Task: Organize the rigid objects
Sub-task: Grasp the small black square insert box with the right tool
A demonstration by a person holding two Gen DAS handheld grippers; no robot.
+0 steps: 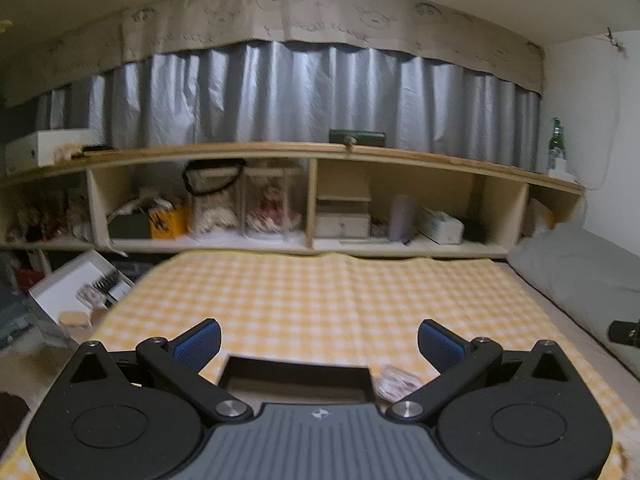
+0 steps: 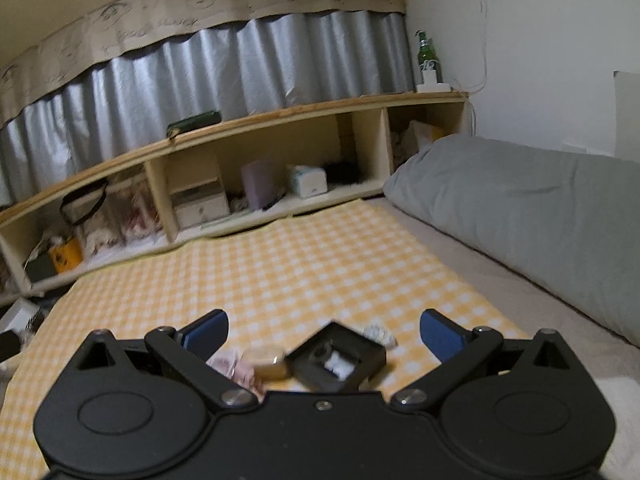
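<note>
One black tray (image 2: 338, 362) sits on the yellow checked cloth (image 2: 280, 272), low between the fingers of the right gripper (image 2: 323, 334); it is open-topped and square-looking, turned so a corner points away toward the shelf unit (image 2: 224, 148), with a small white piece (image 2: 338, 364) inside it. In the left wrist view the same tray (image 1: 298, 378) lies with its far rim running straight across, side to side, just ahead of the left gripper (image 1: 319, 342). Both grippers stand wide apart at the fingers and hold nothing. Touching or just beside the tray's left side in the right view is one small amber container (image 2: 268, 360) with a pale lid, and left of that a pinkish crumpled wrapper (image 2: 236, 370); one whitish crumpled item (image 2: 378, 334) lies just past the tray's right corner. The left view shows one clear crumpled thing (image 1: 396, 382) just beside the tray's right edge. The motion blur leaves the shapes soft. One green bottle (image 2: 427, 58) stands upright at the right end of the shelf top, its label too blurred to read; the orange box (image 2: 66, 258) in a lower compartment carries a dark mark, also unreadable. A grey pillow (image 2: 520, 216) lies along the right, beside the cloth.
</note>
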